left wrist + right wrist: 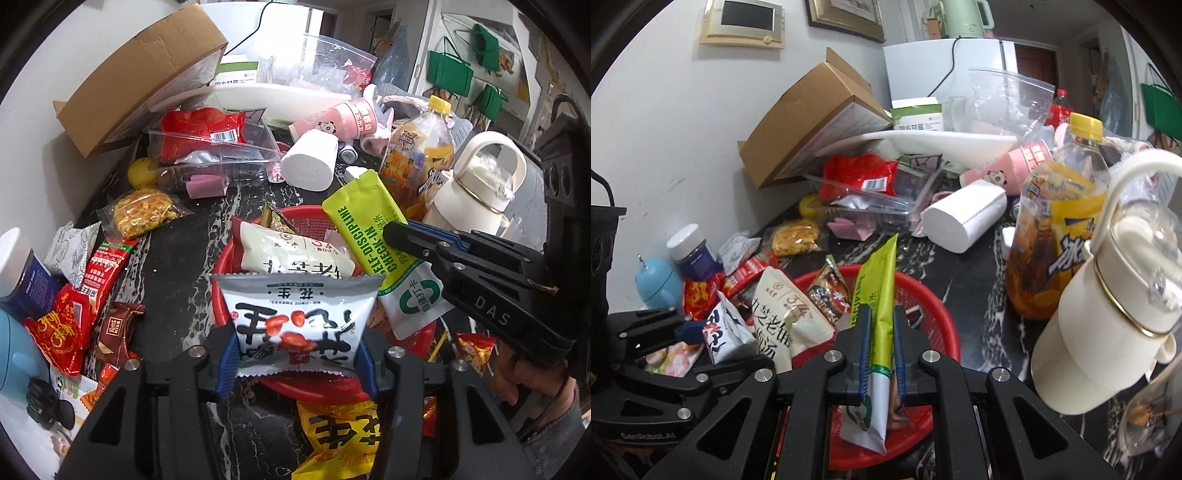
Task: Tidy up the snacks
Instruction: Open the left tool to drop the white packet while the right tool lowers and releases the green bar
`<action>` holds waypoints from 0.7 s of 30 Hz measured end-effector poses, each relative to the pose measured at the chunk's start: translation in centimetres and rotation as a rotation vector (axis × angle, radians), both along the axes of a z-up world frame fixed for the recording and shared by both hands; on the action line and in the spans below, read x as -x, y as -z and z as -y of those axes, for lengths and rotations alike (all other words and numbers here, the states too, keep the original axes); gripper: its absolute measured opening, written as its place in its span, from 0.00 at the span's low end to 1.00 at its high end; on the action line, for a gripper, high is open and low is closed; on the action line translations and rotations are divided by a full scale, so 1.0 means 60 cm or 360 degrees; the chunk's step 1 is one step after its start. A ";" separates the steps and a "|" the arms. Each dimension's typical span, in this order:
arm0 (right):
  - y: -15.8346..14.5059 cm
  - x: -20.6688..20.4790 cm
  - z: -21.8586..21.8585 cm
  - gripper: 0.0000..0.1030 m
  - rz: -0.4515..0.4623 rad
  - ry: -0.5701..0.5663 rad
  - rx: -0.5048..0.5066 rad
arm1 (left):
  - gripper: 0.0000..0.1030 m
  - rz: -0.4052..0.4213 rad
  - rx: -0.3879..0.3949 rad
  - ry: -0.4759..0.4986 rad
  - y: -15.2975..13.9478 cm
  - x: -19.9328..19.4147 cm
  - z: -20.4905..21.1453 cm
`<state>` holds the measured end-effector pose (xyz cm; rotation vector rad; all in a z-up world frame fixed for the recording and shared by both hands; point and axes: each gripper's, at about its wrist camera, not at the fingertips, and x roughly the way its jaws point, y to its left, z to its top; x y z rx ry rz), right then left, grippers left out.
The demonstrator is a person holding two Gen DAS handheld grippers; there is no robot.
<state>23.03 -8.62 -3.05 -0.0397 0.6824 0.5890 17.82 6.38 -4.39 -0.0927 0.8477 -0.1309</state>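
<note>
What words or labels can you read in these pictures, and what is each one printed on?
"SELF-DISCIPLINE CHECK-IN": lime green snack pouch, held in the right tongs.
"DAS": body of the right tongs.
"GenRobot.AI": body of the left tongs.
"KISS": small brown wrapper.
"374": white packet in the red basket.
Chinese lettering on other packets and the bottle: not transcribed.

The basket (934,314) was red, the pouch (882,295) lime green, the peanut packet (295,321) grey-white with black characters, the counter (177,266) black marble.
</note>
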 end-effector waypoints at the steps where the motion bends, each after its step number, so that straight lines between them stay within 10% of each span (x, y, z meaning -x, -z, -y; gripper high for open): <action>1: 0.001 0.002 0.003 0.11 -0.0003 0.0003 -0.0009 | 0.68 0.0002 -0.0015 -0.0002 0.000 0.000 0.003; 21: -0.001 0.021 0.022 0.31 -0.0043 -0.0034 -0.0066 | 0.78 0.0035 0.0021 -0.0083 -0.003 0.010 -0.013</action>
